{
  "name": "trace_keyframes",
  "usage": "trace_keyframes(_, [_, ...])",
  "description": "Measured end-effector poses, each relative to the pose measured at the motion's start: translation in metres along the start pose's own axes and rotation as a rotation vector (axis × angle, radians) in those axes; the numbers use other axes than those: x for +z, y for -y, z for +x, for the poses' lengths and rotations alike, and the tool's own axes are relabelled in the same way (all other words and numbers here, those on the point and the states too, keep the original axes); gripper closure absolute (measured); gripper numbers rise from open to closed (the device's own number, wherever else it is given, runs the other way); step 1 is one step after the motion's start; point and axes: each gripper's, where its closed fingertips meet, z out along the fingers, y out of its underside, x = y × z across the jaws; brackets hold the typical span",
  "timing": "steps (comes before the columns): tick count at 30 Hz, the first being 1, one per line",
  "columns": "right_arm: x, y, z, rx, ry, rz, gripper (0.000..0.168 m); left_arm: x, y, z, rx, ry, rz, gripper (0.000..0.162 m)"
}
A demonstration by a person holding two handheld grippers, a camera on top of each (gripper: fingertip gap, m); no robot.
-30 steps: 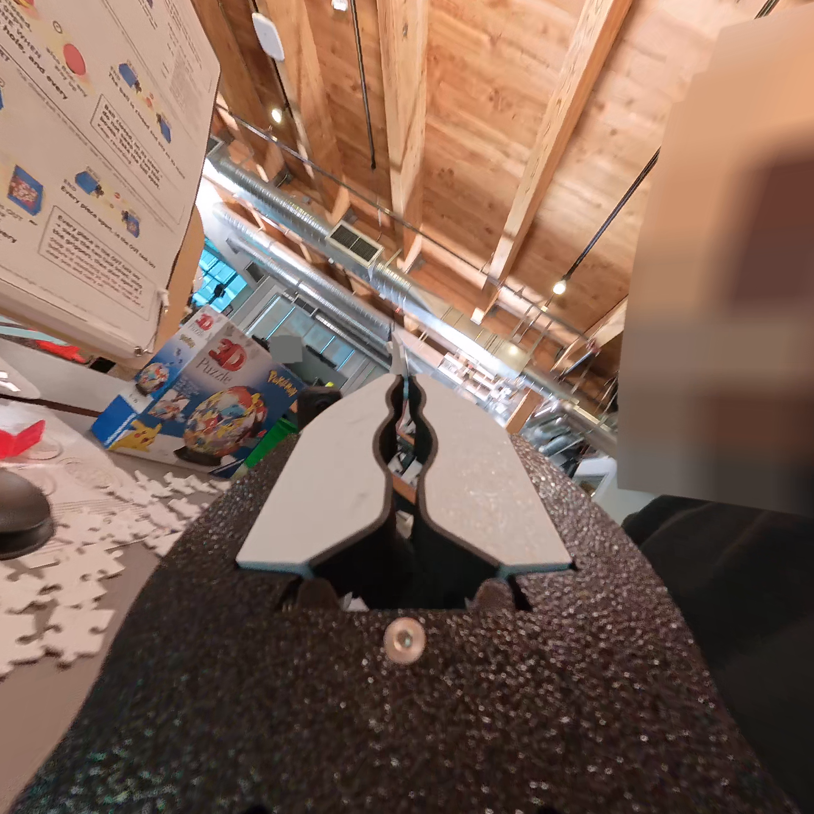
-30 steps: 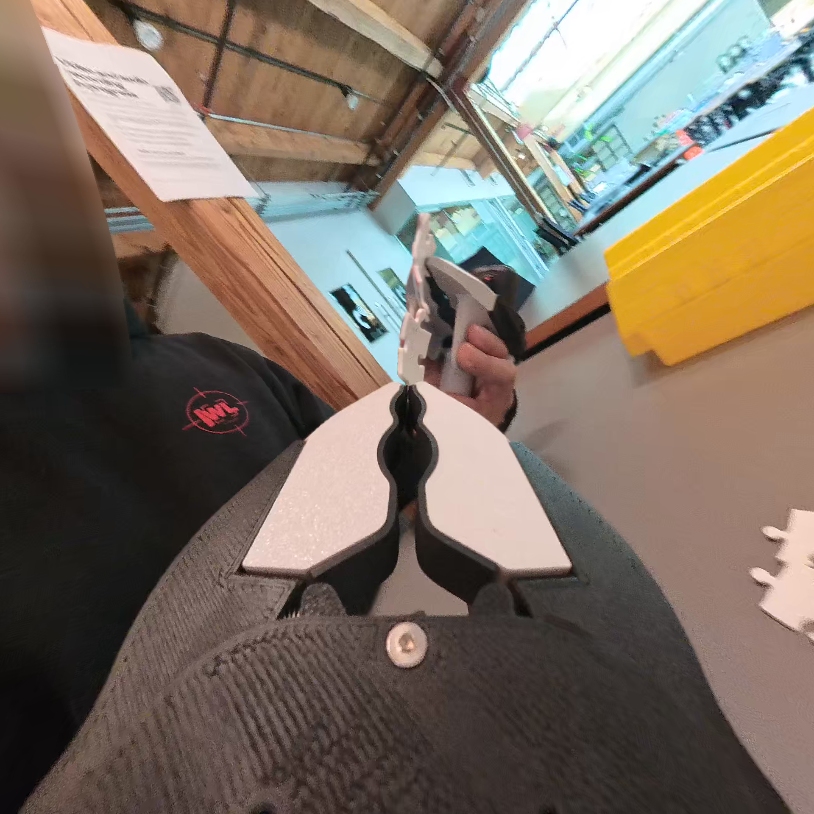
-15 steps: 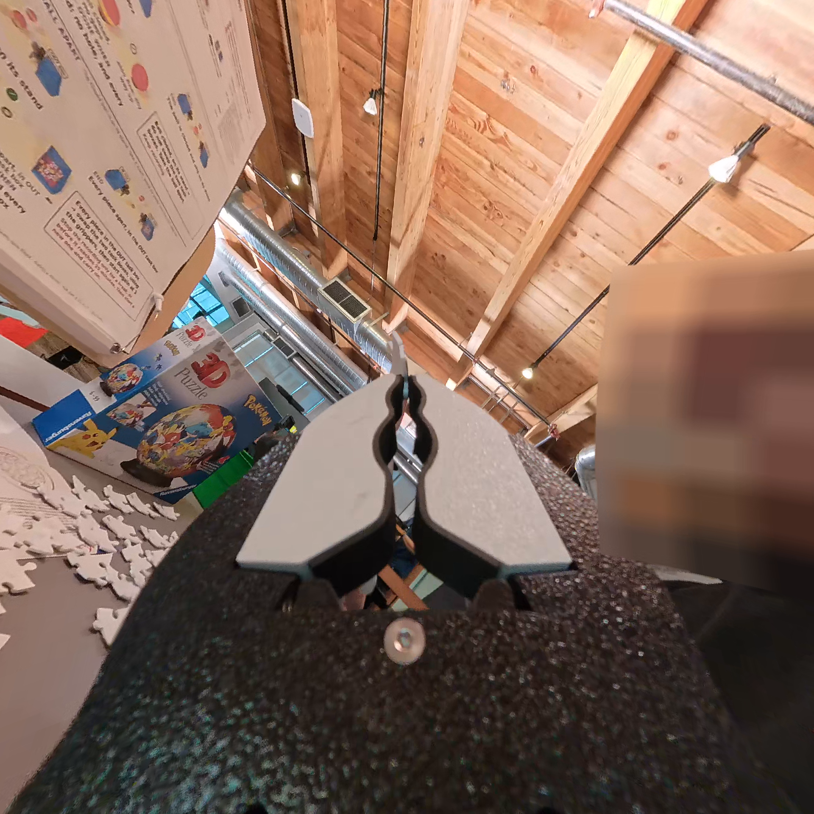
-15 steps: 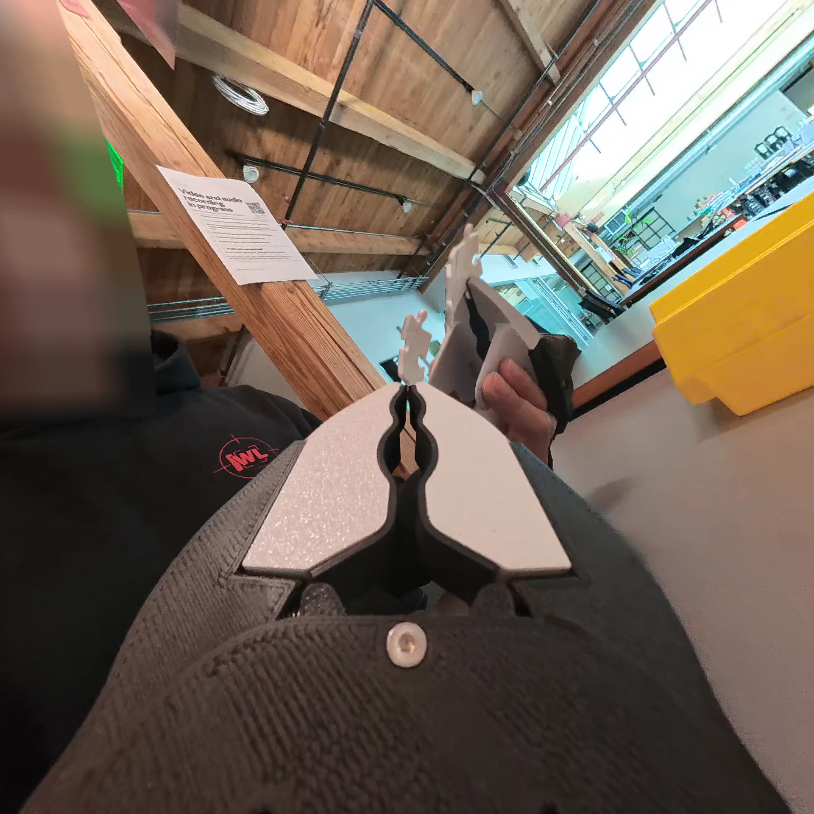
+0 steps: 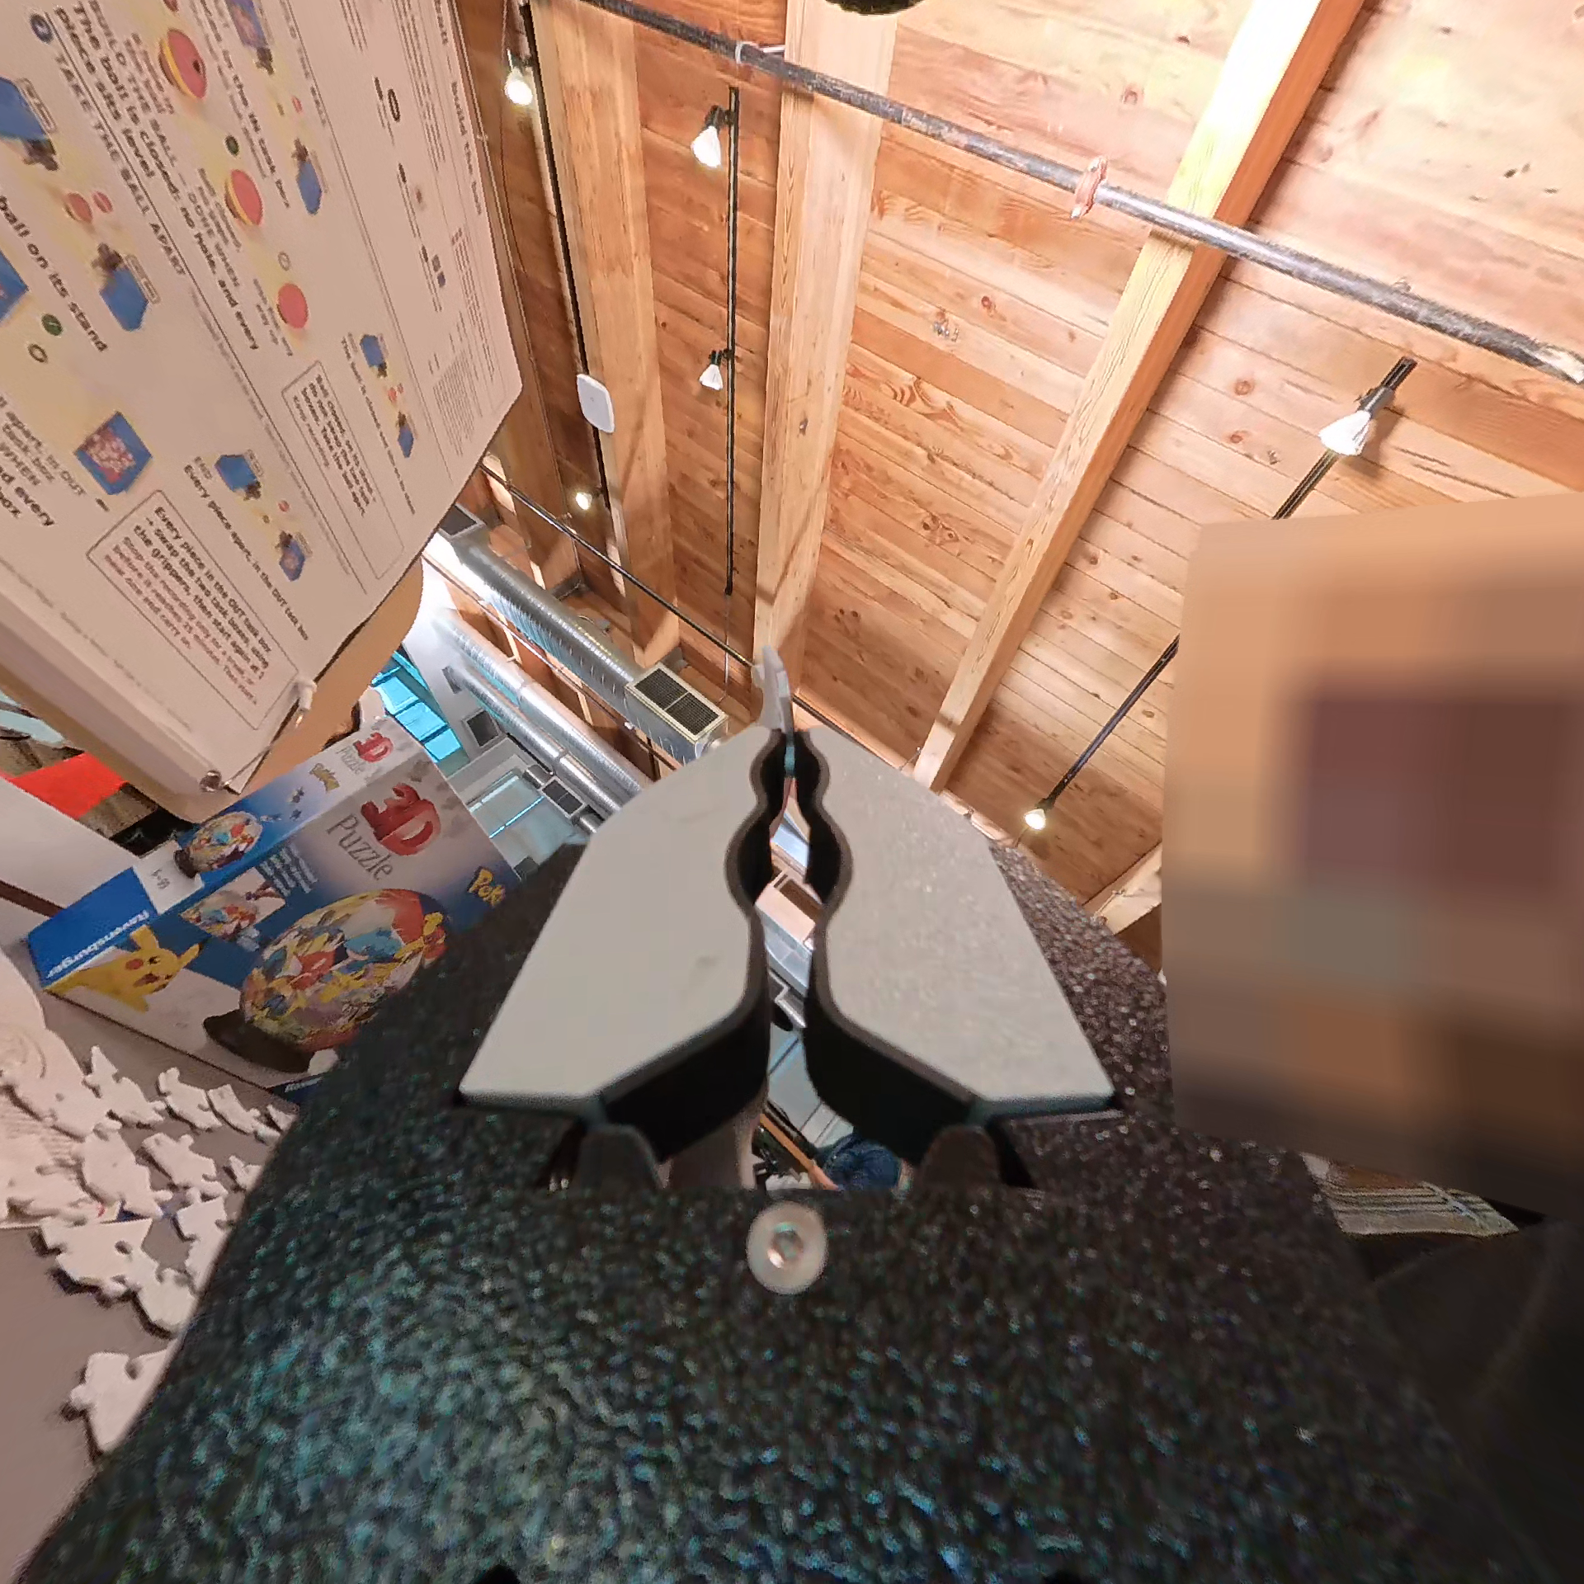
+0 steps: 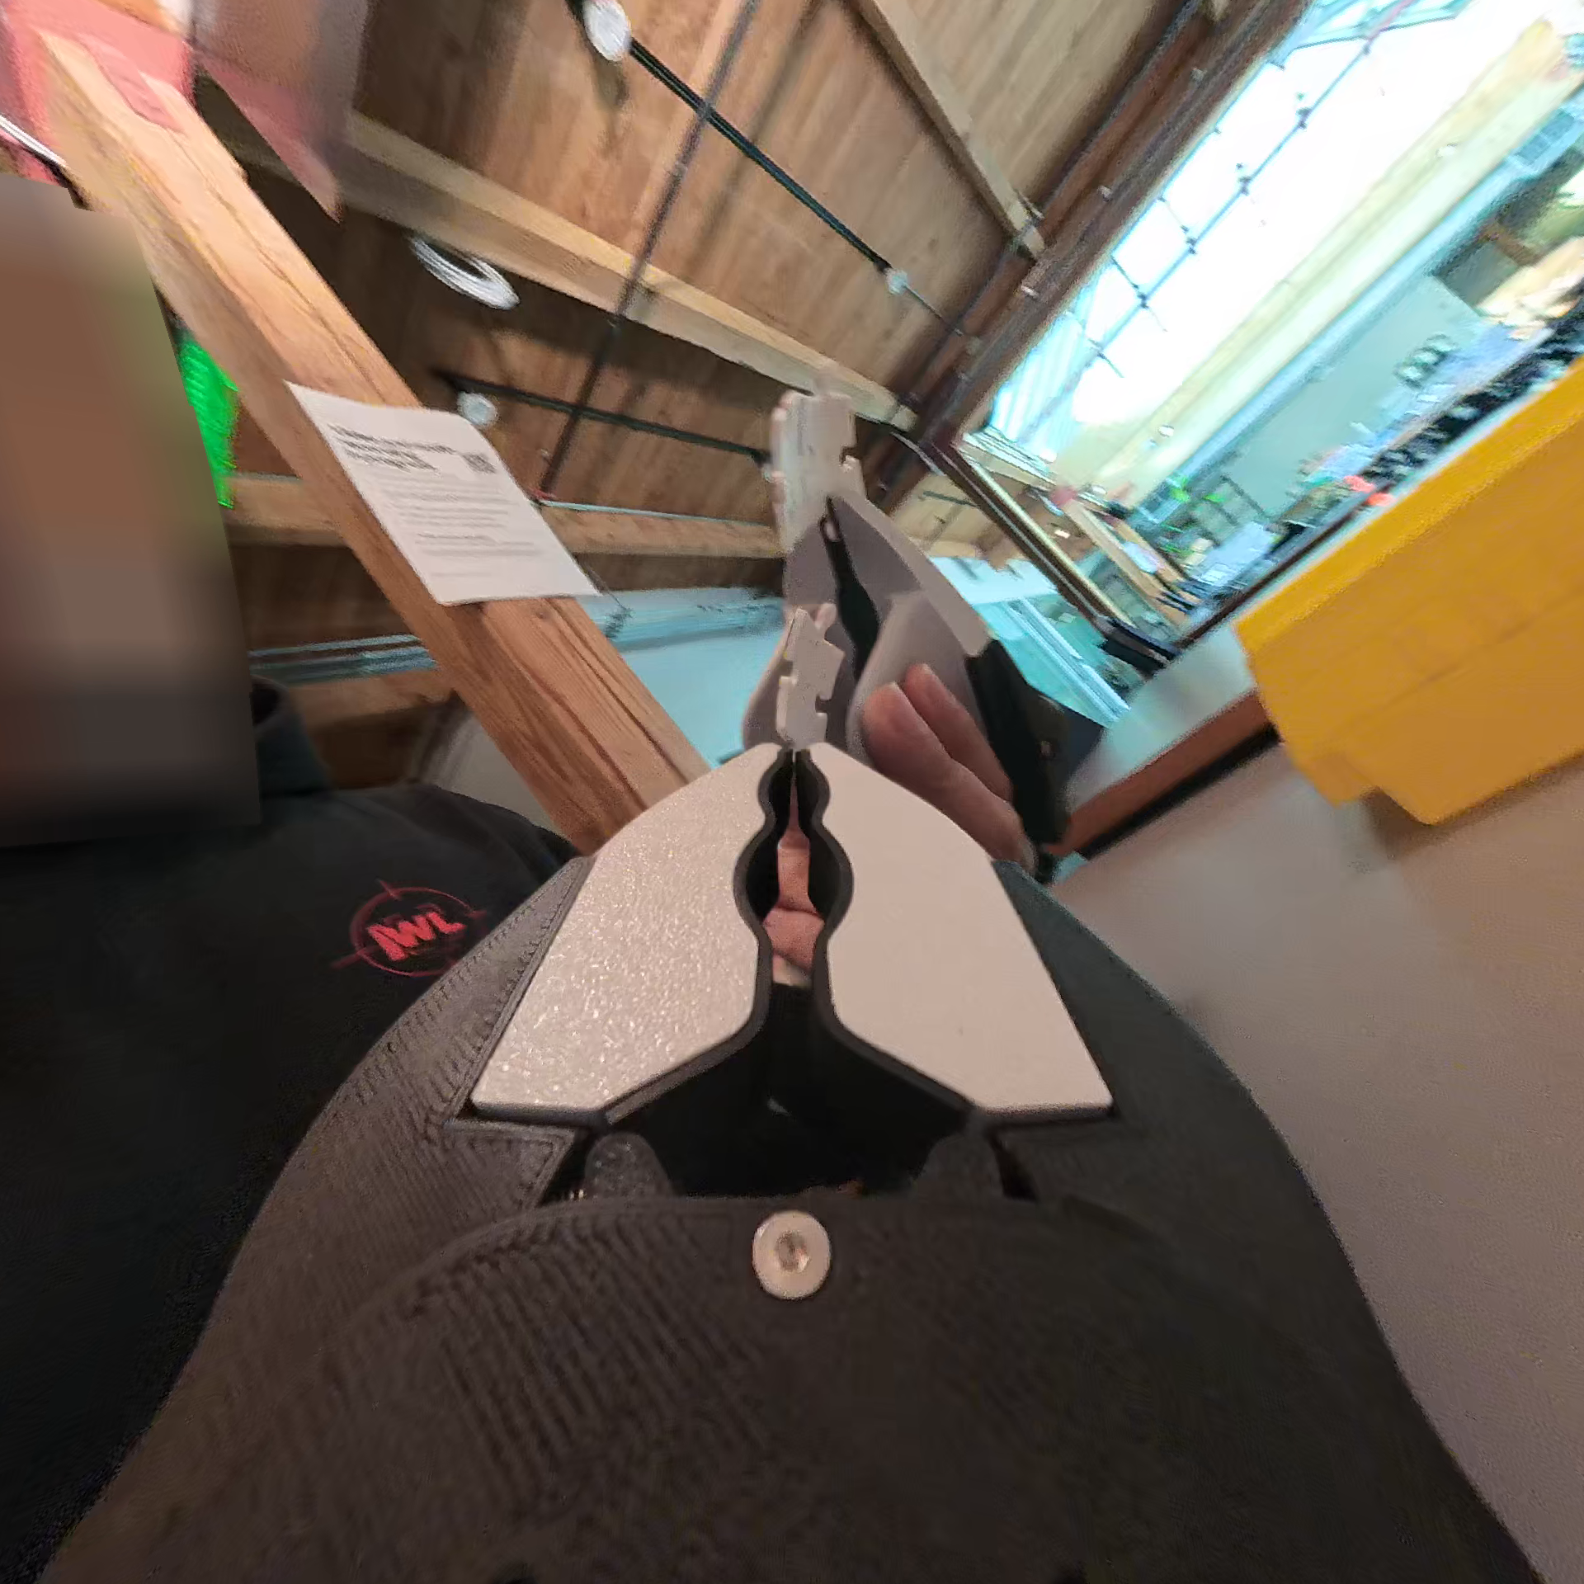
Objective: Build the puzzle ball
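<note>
Timber ceiling, exposed beams, ducts and track lights overhead; grey worktop (image 6: 1371, 986) below, both grippers tilted upward, clear of the surface.

Left gripper (image 5: 784, 741): fingers narrowed to a slit, pinching a white puzzle piece (image 5: 774, 686) by its lower edge; piece seen edge-on here, standing up past the tips, long axis in line with the fingers. Same piece (image 6: 810, 463) broadside in the right wrist view, above the left gripper (image 6: 827, 527).

Right gripper (image 6: 793, 754): fingers likewise nearly closed, gripping a second white puzzle piece (image 6: 810, 681) by its bottom tab; piece upright, tabs and notches showing.

Key relation: second piece lower than and just short of the first, both long axes roughly upright, apart, no edges yet interlocked. Judged next: second piece raised toward the first until tab meets notch. Depth between the two hard to judge.

In the way: left gripper body directly behind the second piece, person's hand (image 6: 930, 754) wrapped round it.

Surroundings: loose white puzzle pieces (image 5: 129, 1140) scattered on the worktop; puzzle box (image 5: 274, 917) with a colourful ball picture; printed instruction sheet (image 5: 214, 300) hanging above; yellow bin (image 6: 1423, 617); wooden post (image 6: 411, 514) bearing a paper notice (image 6: 441, 506). Assembled ball not in view; task judged at an early stage.
</note>
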Motion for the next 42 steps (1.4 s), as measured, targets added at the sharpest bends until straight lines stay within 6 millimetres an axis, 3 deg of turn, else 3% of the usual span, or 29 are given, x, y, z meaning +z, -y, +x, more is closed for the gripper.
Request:
trace_keyframes(2, [-0.008, -0.010, 0.015, -0.054, -0.136, -0.099, 0.167, 0.000, -0.001, -0.001, 0.027, 0.010, -0.027, 0.161])
trace_keyframes(4, [-0.028, -0.028, 0.042, -0.075, -0.361, -0.269, 0.168, -0.002, -0.001, -0.004, 0.050, 0.035, -0.060, 0.161])
trace_keyframes(6, [-0.050, -0.044, 0.058, -0.071, -0.507, -0.418, 0.168, -0.004, -0.004, -0.008, 0.085, 0.063, -0.117, 0.161])
trace_keyframes(8, [-0.065, -0.058, 0.063, -0.017, -0.582, -0.530, 0.168, -0.006, -0.008, -0.010, 0.138, 0.083, -0.176, 0.161])
trace_keyframes(11, [-0.073, -0.062, 0.068, -0.017, -0.617, -0.564, 0.168, -0.007, -0.011, -0.010, 0.174, 0.080, -0.218, 0.161])
trace_keyframes(13, [-0.061, -0.046, 0.059, -0.083, -0.555, -0.474, 0.167, -0.009, -0.012, -0.012, 0.168, 0.081, -0.225, 0.161])
trace_keyframes(16, [-0.027, 0.000, 0.023, -0.213, -0.406, -0.204, 0.158, -0.011, -0.020, -0.012, 0.147, 0.067, -0.261, 0.161])
trace_keyframes(18, [-0.013, 0.018, 0.004, -0.267, -0.341, -0.100, 0.151, -0.011, -0.029, -0.009, 0.137, 0.045, -0.292, 0.161])
trace_keyframes(20, [-0.004, 0.025, -0.006, -0.269, -0.301, -0.067, 0.141, -0.010, -0.035, -0.007, 0.137, 0.029, -0.306, 0.161])
trace_keyframes(24, [0.003, 0.027, -0.013, -0.294, -0.252, -0.070, 0.166, -0.008, -0.040, -0.005, 0.109, 0.013, -0.315, 0.161])
trace_keyframes(27, [0.003, 0.021, -0.016, -0.307, -0.253, -0.160, 0.166, -0.012, -0.041, -0.005, 0.131, 0.006, -0.377, 0.160])
trace_keyframes(29, [0.000, 0.009, -0.021, -0.299, -0.241, -0.312, 0.166, -0.017, -0.044, -0.001, 0.180, -0.010, -0.501, 0.156])
trace_keyframes(32, [-0.017, -0.015, -0.015, -0.302, -0.319, -0.639, 0.166, -0.030, -0.045, -0.012, 0.335, 0.070, -0.795, 0.128])
trace_keyframes(33, [-0.024, -0.023, -0.013, -0.299, -0.345, -0.747, 0.166, -0.037, -0.047, -0.014, 0.391, 0.086, -0.914, 0.126])
trace_keyframes(37, [-0.041, -0.046, -0.008, -0.290, -0.383, -1.080, 0.166, -0.065, -0.063, -0.009, 0.494, 0.067, -1.361, 0.128])
trace_keyframes(42, [-0.037, -0.062, -0.011, -0.257, -0.325, -1.237, 0.166, -0.089, -0.085, -0.006, 0.455, -0.020, -1.677, 0.144])
